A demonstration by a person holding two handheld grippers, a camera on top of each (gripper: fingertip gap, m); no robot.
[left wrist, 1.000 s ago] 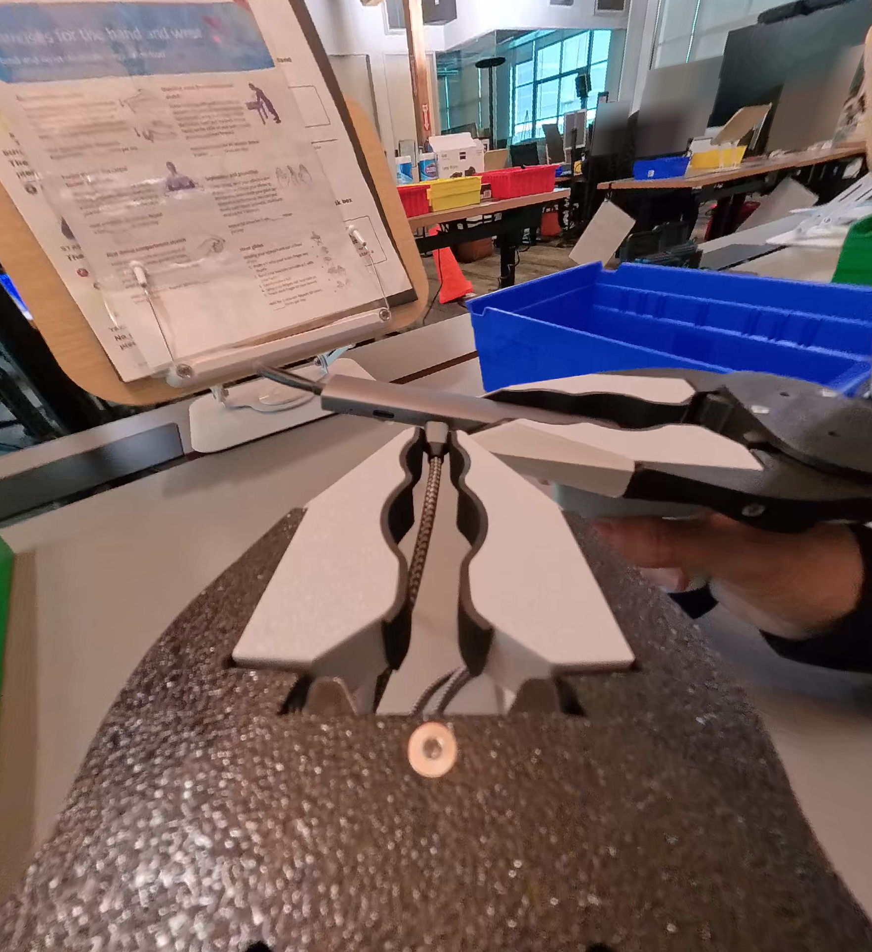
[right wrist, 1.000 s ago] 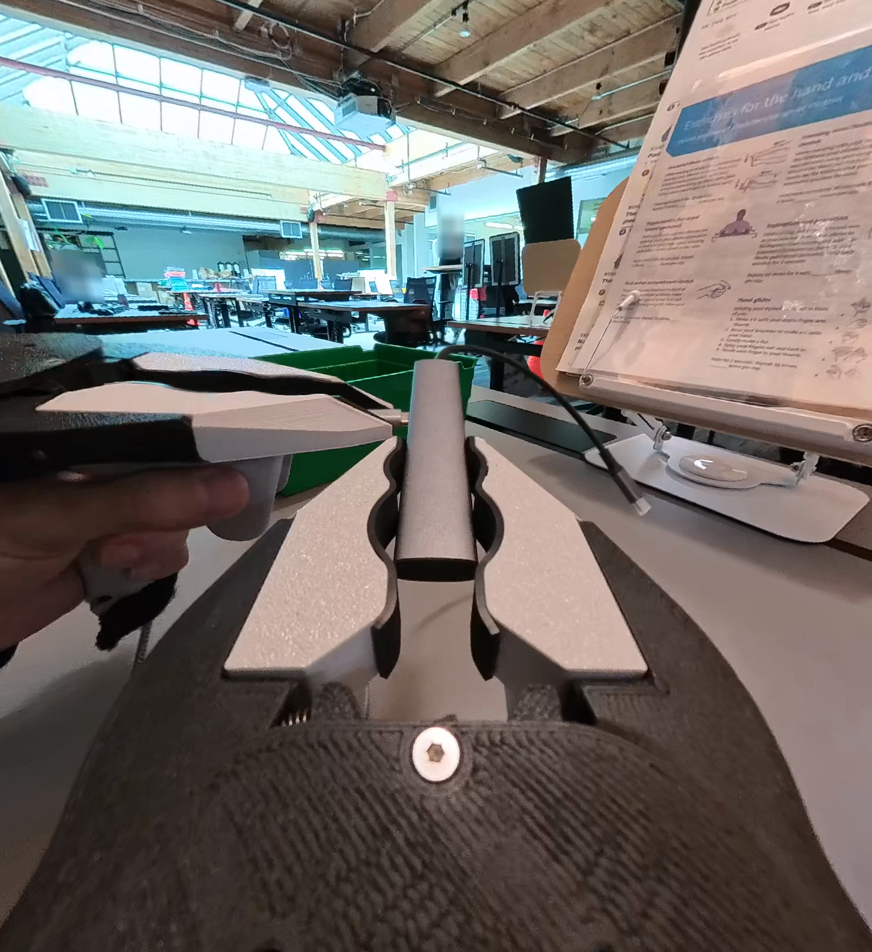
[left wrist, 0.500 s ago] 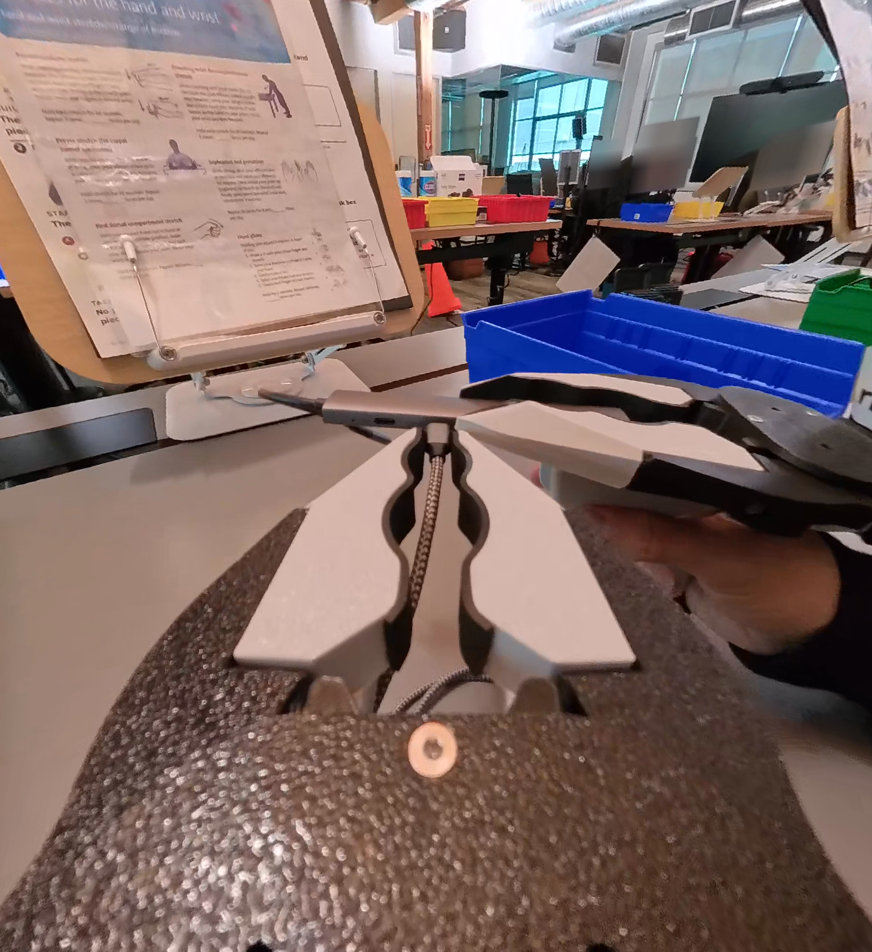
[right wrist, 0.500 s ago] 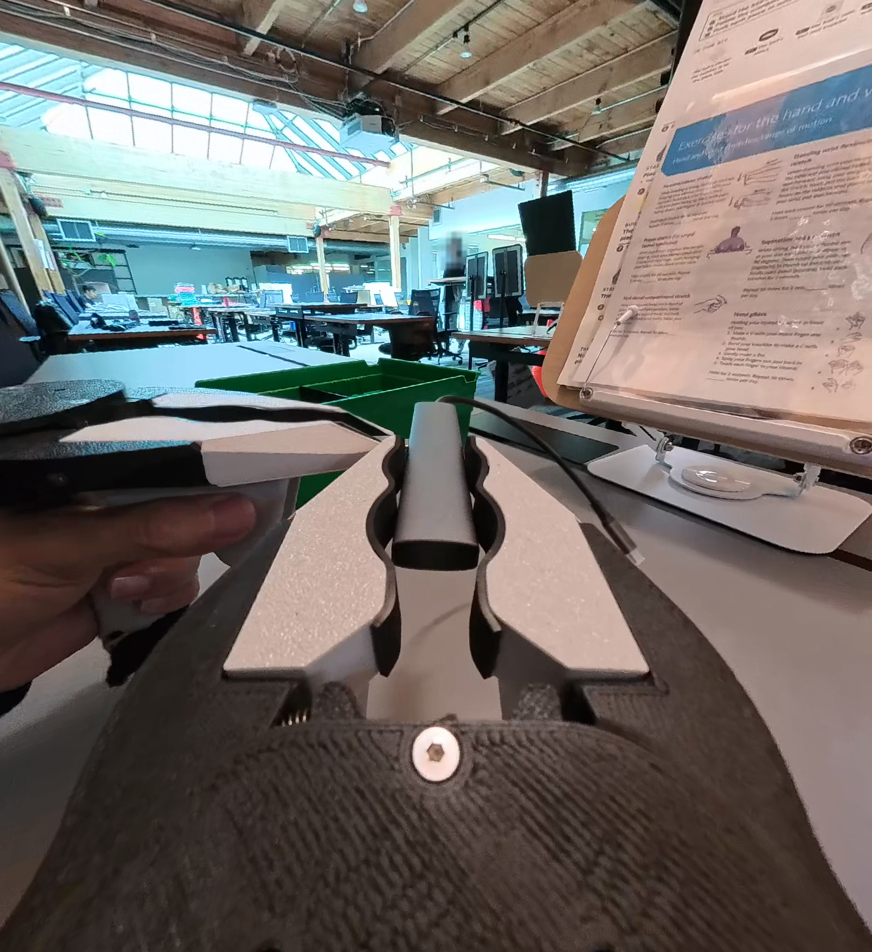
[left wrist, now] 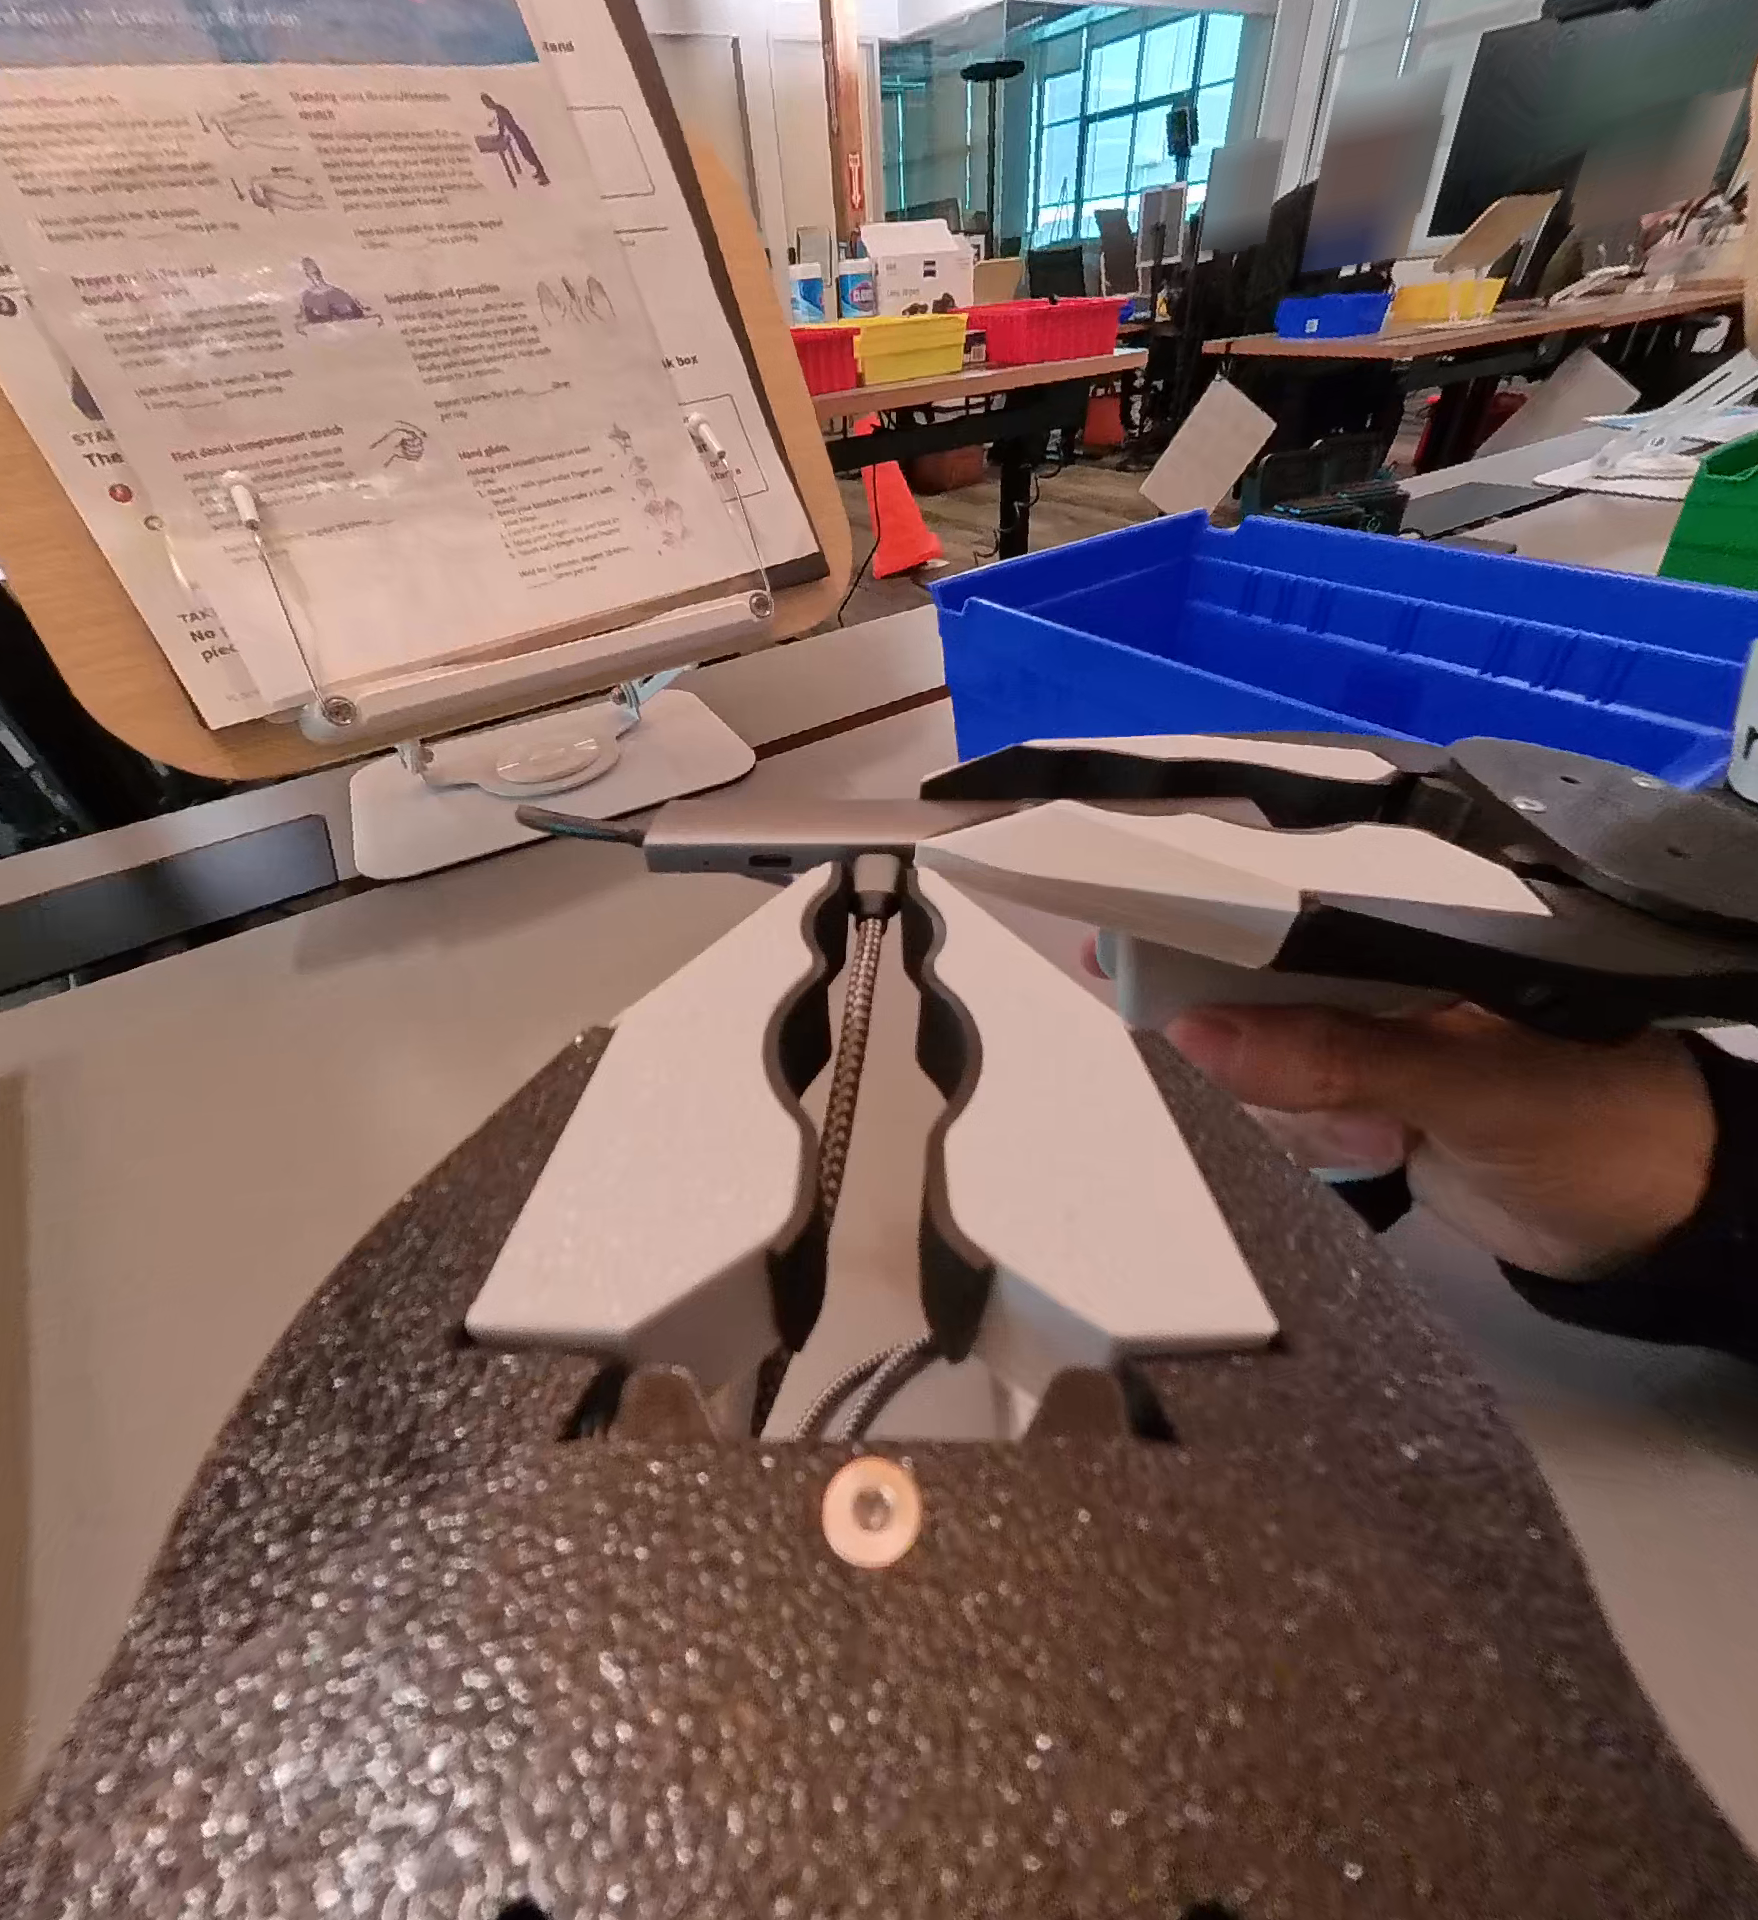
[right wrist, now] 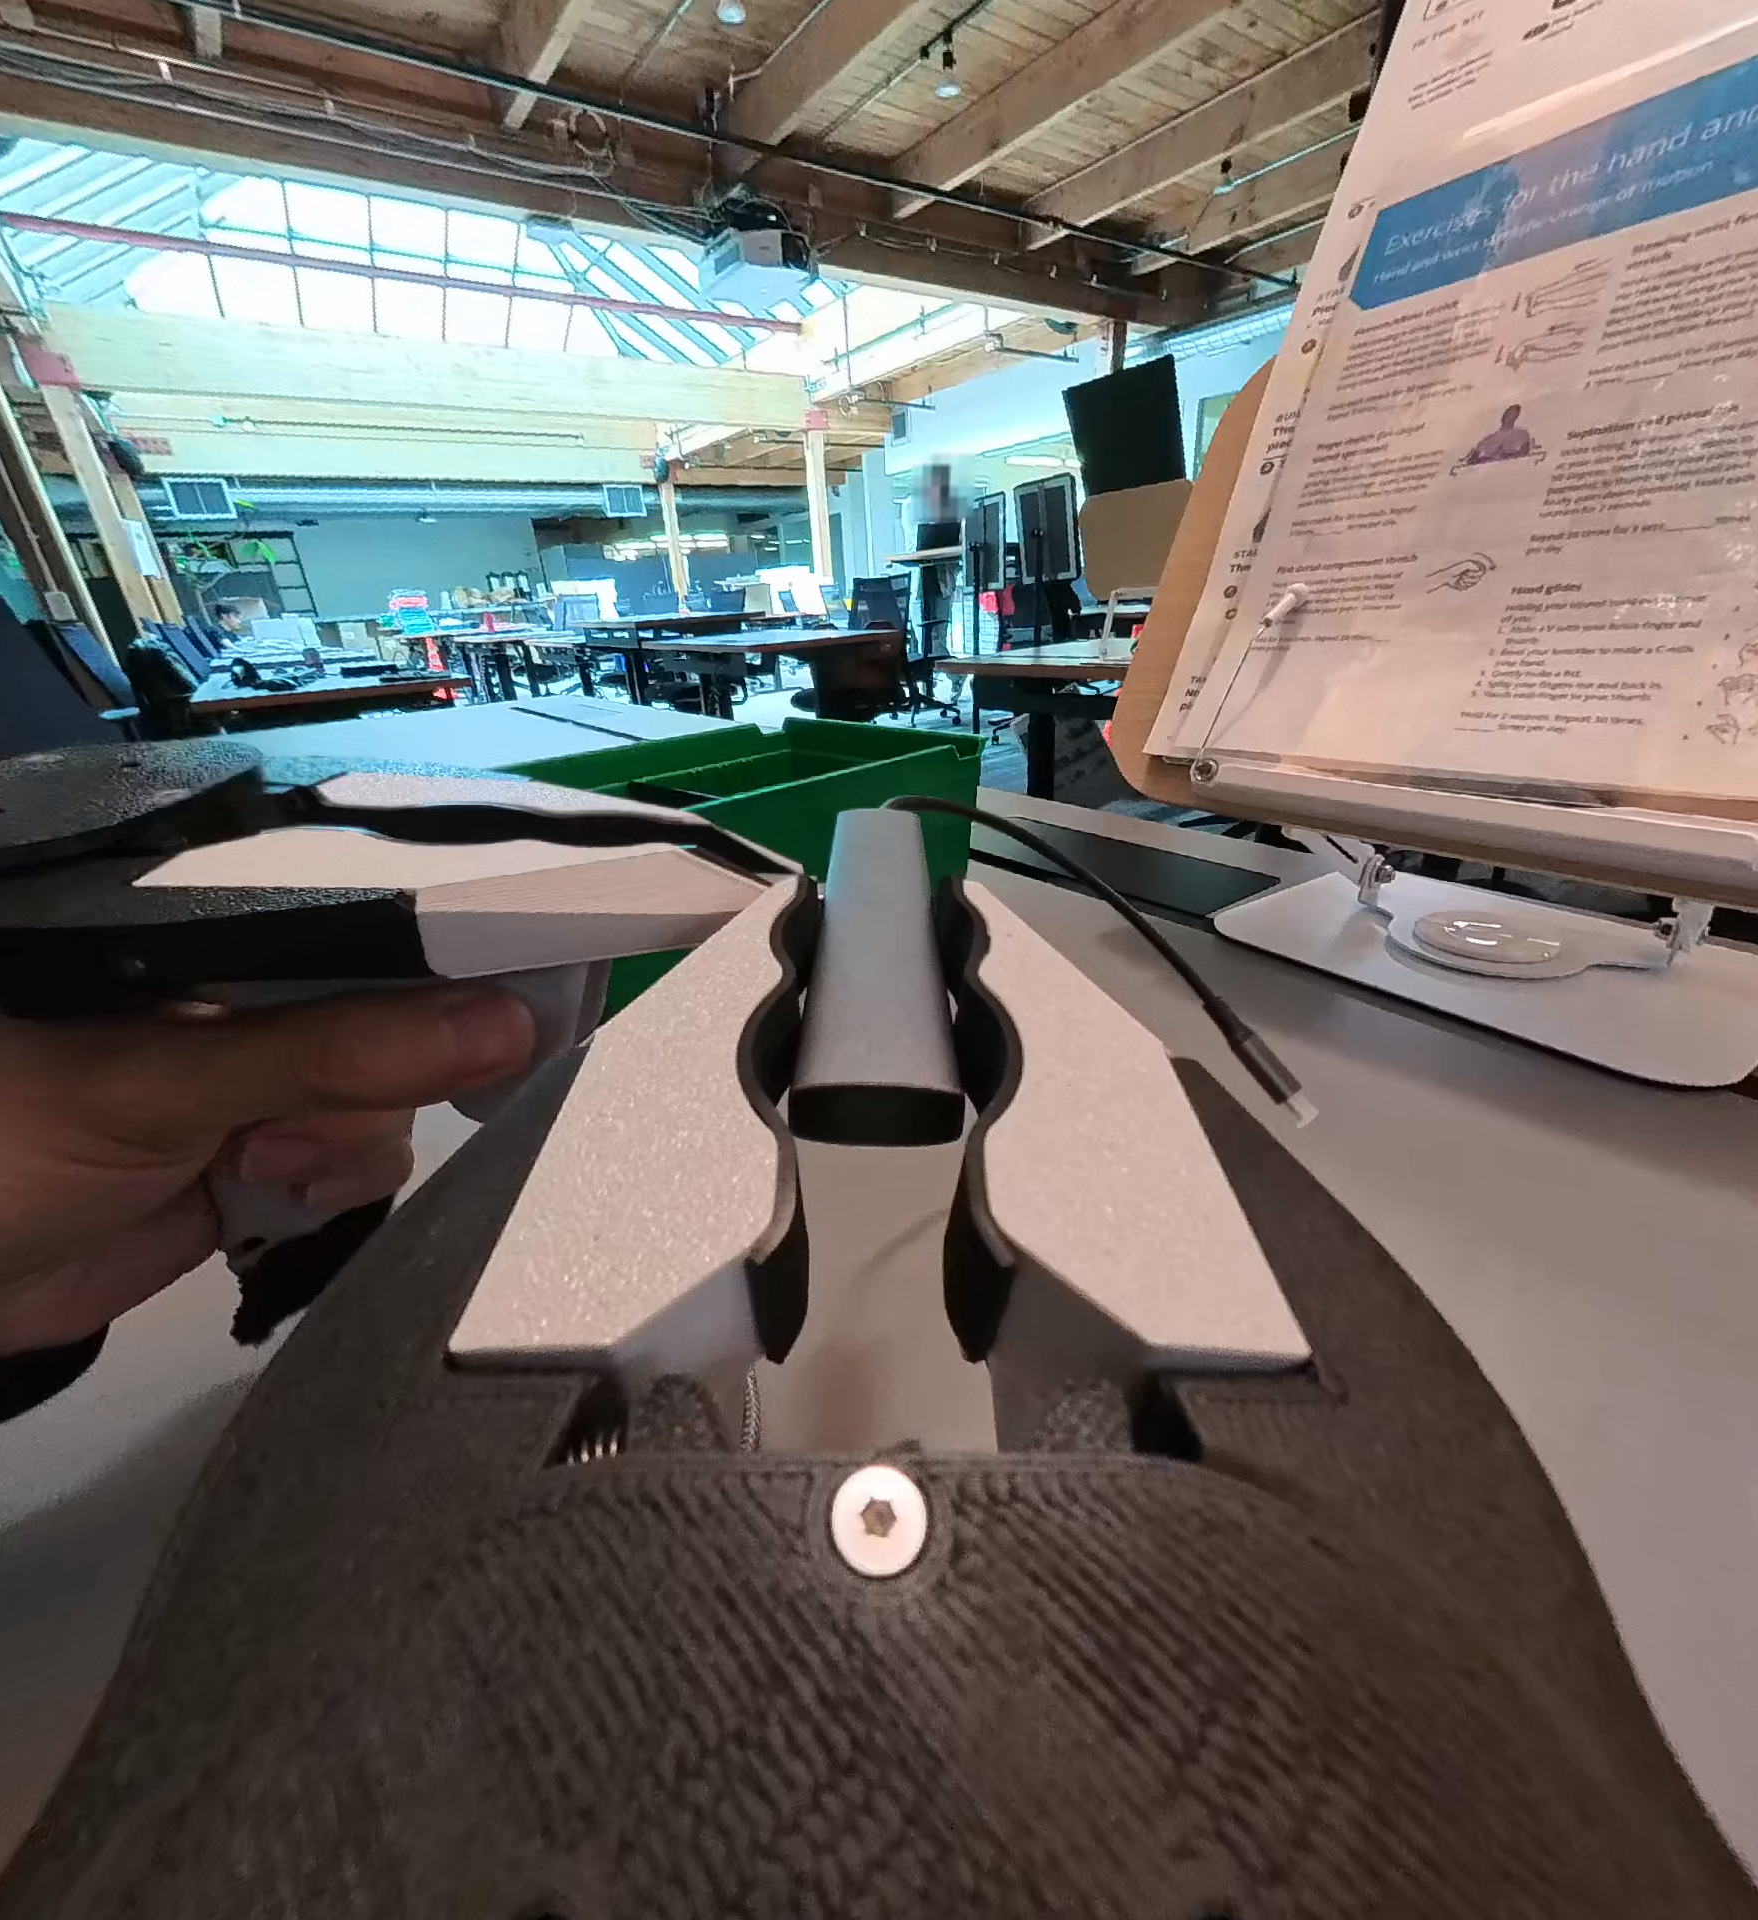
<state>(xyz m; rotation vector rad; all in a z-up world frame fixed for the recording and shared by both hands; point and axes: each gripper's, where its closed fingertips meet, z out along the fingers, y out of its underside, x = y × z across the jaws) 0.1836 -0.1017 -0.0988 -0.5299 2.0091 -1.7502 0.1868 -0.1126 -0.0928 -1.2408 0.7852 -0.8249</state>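
**Grey worktable, two grippers meeting at a small hub**

Left view: the left gripper (left wrist: 873,883) clenched a braided cable (left wrist: 847,1070), its plug touching the grey hub (left wrist: 781,831).

Right view: the right gripper (right wrist: 880,997) gripped that hub, near a green bin (right wrist: 854,784).

The left tool (left wrist: 870,894), mid-frame, has its fingers closed nearly together, while the right tool (right wrist: 870,935), closed and clamped, crosses it from the frame's right, each gripped by a hand (left wrist: 1457,1132).
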